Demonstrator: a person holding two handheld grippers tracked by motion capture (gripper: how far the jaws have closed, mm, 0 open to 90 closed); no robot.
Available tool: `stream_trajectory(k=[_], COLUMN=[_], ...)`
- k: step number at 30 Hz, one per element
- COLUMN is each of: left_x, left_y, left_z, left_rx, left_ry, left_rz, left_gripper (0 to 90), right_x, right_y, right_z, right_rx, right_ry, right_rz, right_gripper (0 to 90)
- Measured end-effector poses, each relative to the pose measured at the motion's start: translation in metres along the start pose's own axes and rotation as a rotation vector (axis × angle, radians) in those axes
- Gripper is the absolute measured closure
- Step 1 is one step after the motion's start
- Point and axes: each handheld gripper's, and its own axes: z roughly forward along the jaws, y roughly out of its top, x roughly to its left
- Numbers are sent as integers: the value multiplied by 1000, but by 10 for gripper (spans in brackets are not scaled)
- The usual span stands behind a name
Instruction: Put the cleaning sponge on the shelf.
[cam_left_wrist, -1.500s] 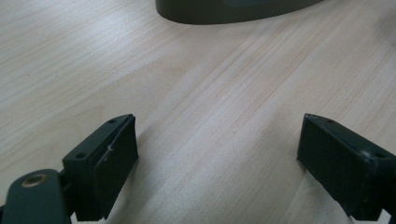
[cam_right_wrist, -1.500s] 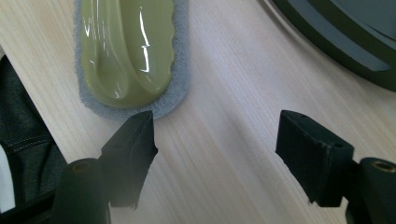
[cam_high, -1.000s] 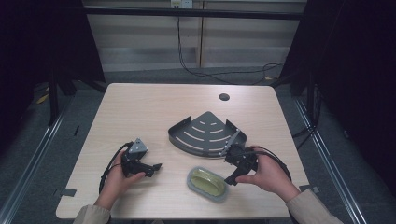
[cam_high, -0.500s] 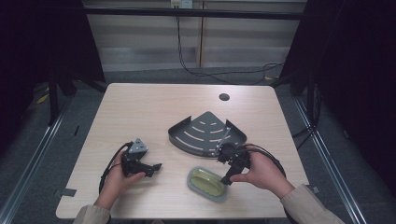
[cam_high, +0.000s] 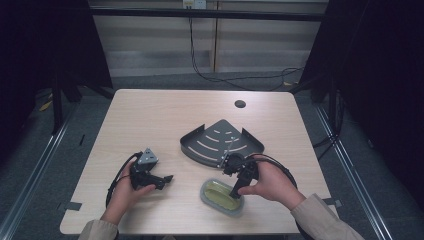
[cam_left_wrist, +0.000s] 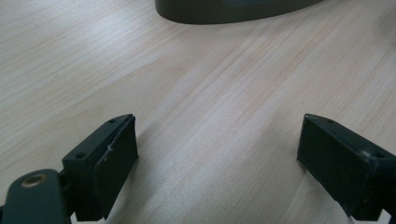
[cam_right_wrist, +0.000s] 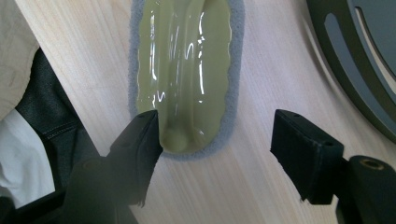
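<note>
Green dish (cam_high: 221, 195) sits at the table's (cam_high: 150, 120) near edge, just in front of the dark corner rack (cam_high: 220, 141) — nothing lifted yet. Right gripper (cam_high: 239, 187) hovers over its end, jaws apart, one perhaps touching the rim; left gripper (cam_high: 165, 181) rests aside, jaws spread, empty — the grasp's all to come.

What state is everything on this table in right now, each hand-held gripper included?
Left hand-held gripper: open, holding nothing, low over bare table.
Right hand-held gripper: open, poised at the end of the green dish.
Green dish: flat on the table, glossy, not gripped.
Dark corner shelf: flat on the table, nothing on it.
</note>
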Motion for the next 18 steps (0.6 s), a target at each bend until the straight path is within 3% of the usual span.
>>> stream_trajectory(k=[10, 18], left_x=[0, 0], left_y=[0, 0], left_z=[0, 0], left_rx=[1, 1], left_ry=[-2, -3], left_rz=[4, 4], left_gripper=[115, 115], right_x=[2, 3], right_y=[8, 14], right_z=[6, 9], right_rx=[2, -2], right_ry=[8, 40], right_rz=[-20, -20], right_gripper=[378, 439])
